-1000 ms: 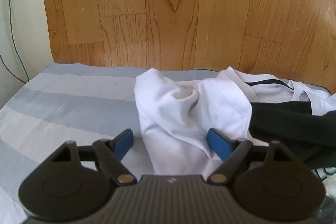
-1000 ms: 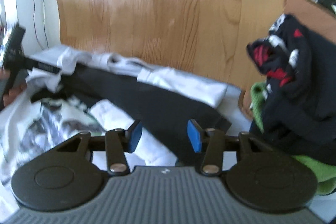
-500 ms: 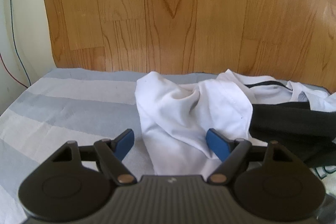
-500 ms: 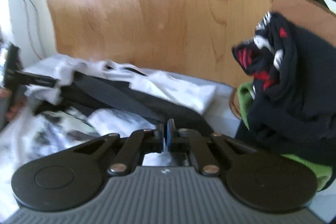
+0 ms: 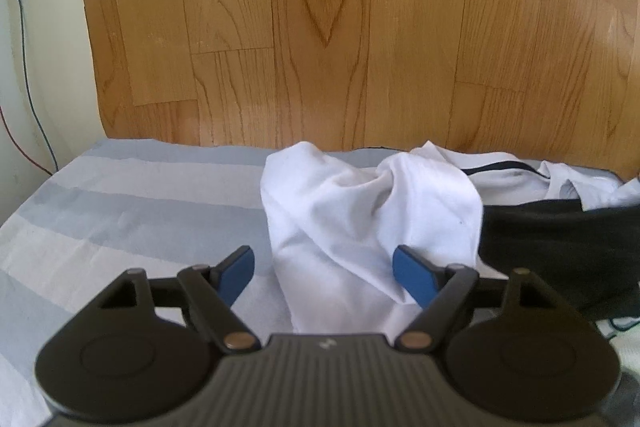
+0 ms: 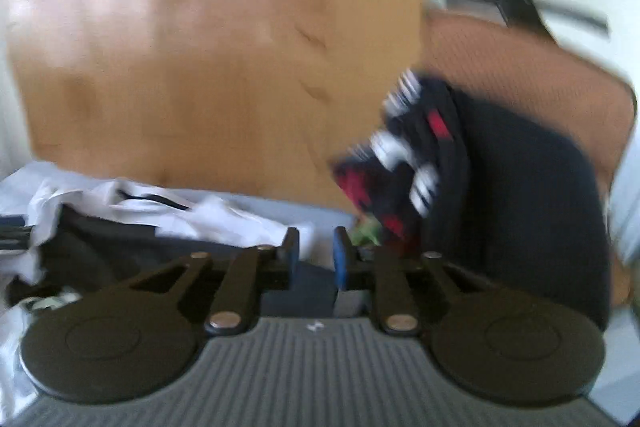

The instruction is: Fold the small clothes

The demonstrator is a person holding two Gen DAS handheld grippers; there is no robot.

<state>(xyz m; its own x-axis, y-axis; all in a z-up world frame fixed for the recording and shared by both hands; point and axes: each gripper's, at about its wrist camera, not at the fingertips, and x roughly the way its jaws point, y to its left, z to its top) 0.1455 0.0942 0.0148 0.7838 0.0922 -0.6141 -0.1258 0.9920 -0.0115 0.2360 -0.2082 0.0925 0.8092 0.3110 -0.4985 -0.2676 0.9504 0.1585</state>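
Observation:
A crumpled white garment lies on the grey striped sheet. My left gripper is open and low over its near end, blue pads on either side of the cloth. A black garment lies to its right over more white clothes. In the blurred right wrist view my right gripper is open by a narrow gap and holds nothing. The black garment and white clothes lie to its left.
A wood-grain panel stands behind the bed. A brown chair at the right carries a black, red and white garment with something green under it. Thin wires hang on the left wall.
My right gripper shut half a second ago and now has reopened slightly while swinging right toward the chair. My left gripper has hardly moved.

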